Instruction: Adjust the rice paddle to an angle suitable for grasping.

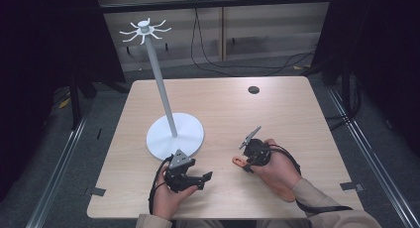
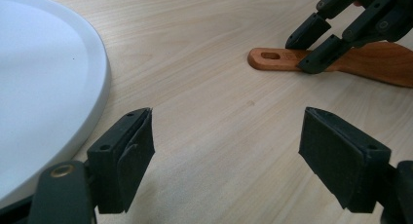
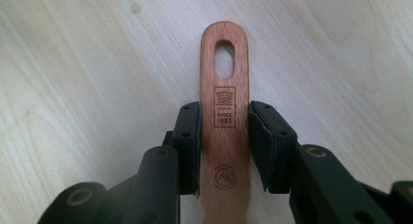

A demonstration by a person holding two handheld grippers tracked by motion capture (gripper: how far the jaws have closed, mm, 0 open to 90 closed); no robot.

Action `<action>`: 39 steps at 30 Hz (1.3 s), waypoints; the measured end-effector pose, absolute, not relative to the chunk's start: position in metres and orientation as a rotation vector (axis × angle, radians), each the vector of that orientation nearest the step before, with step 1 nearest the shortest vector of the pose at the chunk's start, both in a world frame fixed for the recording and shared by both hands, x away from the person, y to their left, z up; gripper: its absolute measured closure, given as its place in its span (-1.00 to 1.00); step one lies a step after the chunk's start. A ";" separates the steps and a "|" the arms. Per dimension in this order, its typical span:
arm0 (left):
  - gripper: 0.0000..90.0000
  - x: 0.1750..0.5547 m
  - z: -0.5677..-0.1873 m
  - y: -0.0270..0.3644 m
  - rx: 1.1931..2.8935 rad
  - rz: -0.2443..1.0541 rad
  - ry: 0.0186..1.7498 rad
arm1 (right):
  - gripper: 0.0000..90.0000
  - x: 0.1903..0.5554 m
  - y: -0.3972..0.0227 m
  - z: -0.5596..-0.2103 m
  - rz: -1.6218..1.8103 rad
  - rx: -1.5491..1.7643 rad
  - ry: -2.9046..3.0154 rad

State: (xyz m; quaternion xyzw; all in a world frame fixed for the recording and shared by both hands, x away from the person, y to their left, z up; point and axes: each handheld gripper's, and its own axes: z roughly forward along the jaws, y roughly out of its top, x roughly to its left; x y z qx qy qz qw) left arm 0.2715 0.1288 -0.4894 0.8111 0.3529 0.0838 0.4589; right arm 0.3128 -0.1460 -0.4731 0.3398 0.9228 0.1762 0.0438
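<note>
A reddish wooden spatula (image 3: 224,58) lies flat on the table, its handle pierced by an oval hole. My right gripper (image 3: 225,114) is shut on that handle just below the hole, a pad pressed against each edge. In the high view the right gripper (image 1: 246,160) sits right of centre near the front, with the spatula's handle end (image 1: 238,161) sticking out to the left. My left gripper (image 1: 204,179) rests near the front edge, pointing right, open with nothing between its jaws. The left gripper view shows the spatula (image 2: 272,57) and the right gripper (image 2: 317,45) beyond my left gripper (image 2: 226,151).
A white stand with a tall pole (image 1: 161,84), a ring of hooks (image 1: 144,29) on top and a round base (image 1: 185,136) stands left of centre. Its base (image 2: 44,83) lies close beside the left gripper. A small black disc (image 1: 253,89) sits at the table's far side.
</note>
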 end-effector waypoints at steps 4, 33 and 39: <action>-0.55 0.271 -0.489 0.129 1.995 0.204 0.864 | 0.49 0.314 -0.145 -0.473 0.559 1.104 2.803; -0.57 0.273 -0.481 0.107 1.947 0.210 0.789 | 0.49 0.276 -0.217 -0.410 1.528 1.087 2.290; -0.57 0.273 -0.479 0.104 1.938 0.208 0.769 | 0.49 0.272 -0.226 -0.406 1.618 1.083 2.219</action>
